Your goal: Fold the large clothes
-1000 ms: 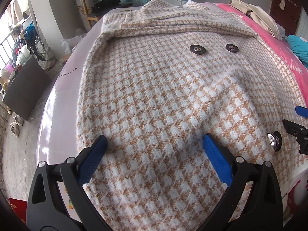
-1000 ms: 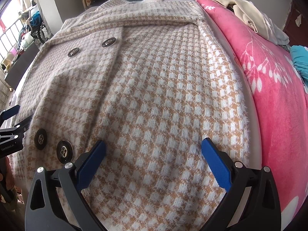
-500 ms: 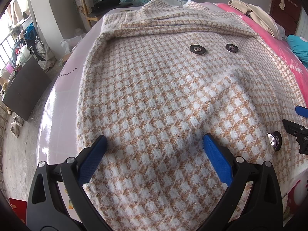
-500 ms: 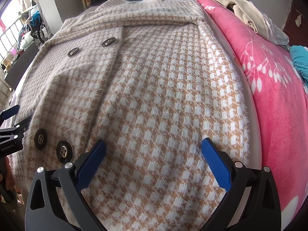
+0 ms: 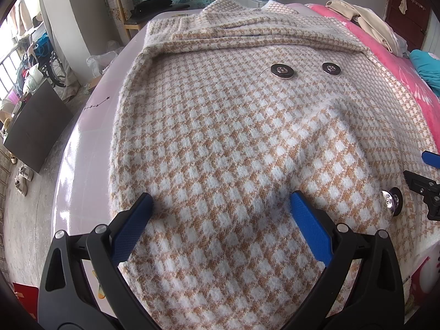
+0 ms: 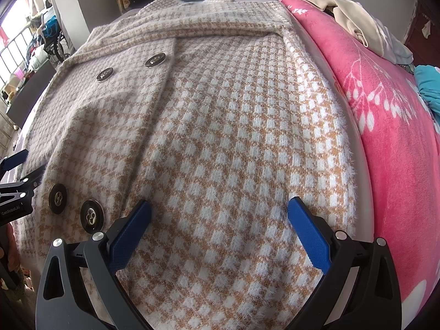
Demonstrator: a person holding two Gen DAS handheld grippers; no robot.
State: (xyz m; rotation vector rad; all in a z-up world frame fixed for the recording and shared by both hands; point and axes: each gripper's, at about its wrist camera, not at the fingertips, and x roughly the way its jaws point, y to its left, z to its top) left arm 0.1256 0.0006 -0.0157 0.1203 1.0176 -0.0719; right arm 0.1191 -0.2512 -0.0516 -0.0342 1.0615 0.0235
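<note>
A large tan-and-white houndstooth coat (image 5: 220, 126) lies spread flat on a bed, front up, with big dark buttons (image 5: 282, 71). It also fills the right wrist view (image 6: 233, 137), where buttons (image 6: 92, 216) sit near the hem. My left gripper (image 5: 220, 209) is open, its blue pads just above the coat's near hem on the left side. My right gripper (image 6: 220, 214) is open over the hem on the right side. Each gripper's tip shows at the edge of the other's view.
A pink floral blanket (image 6: 385, 104) lies right of the coat, with beige clothes (image 6: 352, 19) and a teal garment (image 6: 429, 88) on it. The pale bed edge (image 5: 82, 148) drops to the floor at left. A wooden chair (image 5: 137, 5) stands behind.
</note>
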